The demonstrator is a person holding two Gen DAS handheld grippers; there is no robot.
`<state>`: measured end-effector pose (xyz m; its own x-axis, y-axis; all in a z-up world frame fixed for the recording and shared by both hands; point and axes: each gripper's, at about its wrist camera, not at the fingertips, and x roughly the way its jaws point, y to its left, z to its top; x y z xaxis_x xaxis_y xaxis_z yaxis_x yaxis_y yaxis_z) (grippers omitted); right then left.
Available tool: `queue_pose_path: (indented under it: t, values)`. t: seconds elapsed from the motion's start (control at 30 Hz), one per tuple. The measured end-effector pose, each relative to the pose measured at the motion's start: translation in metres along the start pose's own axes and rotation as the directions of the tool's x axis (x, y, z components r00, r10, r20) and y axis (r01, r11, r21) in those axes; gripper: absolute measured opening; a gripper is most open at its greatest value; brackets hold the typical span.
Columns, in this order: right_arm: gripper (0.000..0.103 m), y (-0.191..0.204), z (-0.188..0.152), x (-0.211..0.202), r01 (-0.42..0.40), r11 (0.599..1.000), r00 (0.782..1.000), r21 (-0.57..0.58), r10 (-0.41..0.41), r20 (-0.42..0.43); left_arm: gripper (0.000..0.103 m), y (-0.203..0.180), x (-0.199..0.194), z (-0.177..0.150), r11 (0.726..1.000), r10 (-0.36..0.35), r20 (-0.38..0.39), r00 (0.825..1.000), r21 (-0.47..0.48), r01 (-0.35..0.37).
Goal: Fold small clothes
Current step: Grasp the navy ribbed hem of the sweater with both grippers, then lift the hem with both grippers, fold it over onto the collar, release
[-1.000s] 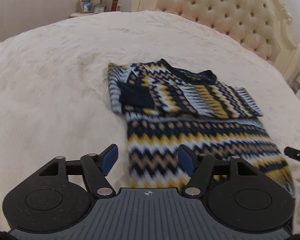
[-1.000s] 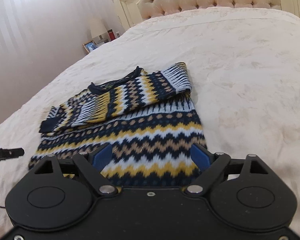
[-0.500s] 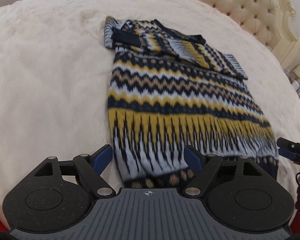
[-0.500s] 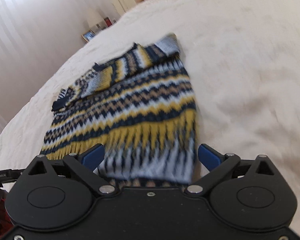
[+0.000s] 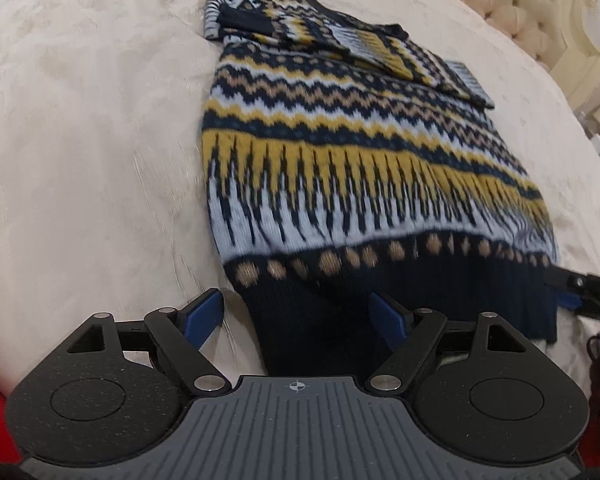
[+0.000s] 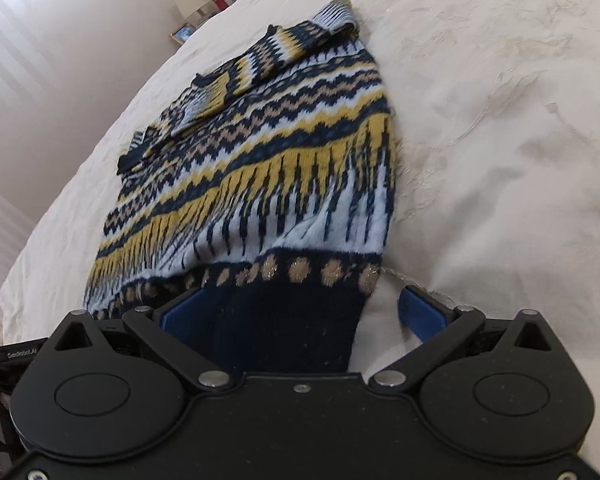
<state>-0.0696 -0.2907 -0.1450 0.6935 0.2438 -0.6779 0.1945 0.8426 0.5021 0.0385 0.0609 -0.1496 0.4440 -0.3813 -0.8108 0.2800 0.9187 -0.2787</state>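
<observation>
A navy, yellow and white zigzag-patterned sweater (image 5: 340,152) lies flat on the bed, sleeves folded across its chest at the far end. My left gripper (image 5: 296,316) is open, its jaws straddling the left corner of the navy hem (image 5: 320,320). My right gripper (image 6: 300,316) is open, its jaws straddling the right corner of the hem (image 6: 292,320); the sweater also shows in this view (image 6: 268,160). The right gripper's tip shows at the right edge of the left wrist view (image 5: 576,284).
The cream bedspread (image 5: 80,140) covers the bed all around the sweater. A tufted headboard (image 5: 520,4) stands at the far right. A bedside table with a lamp and picture frame (image 6: 192,12) stands beyond the bed's far left.
Both grippers have moved back and down from over the sweater's body to its navy hem, which now lies between each pair of open jaws.
</observation>
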Motion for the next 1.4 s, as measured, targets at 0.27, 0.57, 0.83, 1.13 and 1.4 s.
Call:
queue_pose_path:
  t: [0.27,0.57,0.83,1.13,1.4]
  values:
    - [0.103,0.003,-0.006,0.002,0.012,1.000,1.000,-0.023,-0.011,0.027,0.085,-0.001,0.009,0.001,1.000,-0.001,-0.012,1.000,-0.024,0.001]
    - [0.056,-0.002,-0.004,0.000,-0.021,1.000,0.999,0.010,0.020,0.035,0.038,0.004,0.005,0.001,0.997,-0.052,0.011,0.999,-0.051,0.052]
    - [0.017,-0.002,0.002,-0.019,-0.191,0.982,0.964,0.013,0.185,0.190,0.011,0.008,-0.012,-0.002,0.986,-0.145,0.116,0.983,-0.068,0.154]
    - [0.013,-0.009,0.008,-0.035,-0.284,0.958,0.908,0.037,0.256,0.330,0.010,0.014,-0.047,0.009,0.968,-0.193,0.262,0.946,-0.105,0.226]
    - [0.013,-0.003,0.018,-0.046,-0.332,0.943,0.877,0.014,0.304,0.373,0.010,0.010,-0.072,0.035,0.964,-0.223,0.364,0.904,-0.056,0.260]
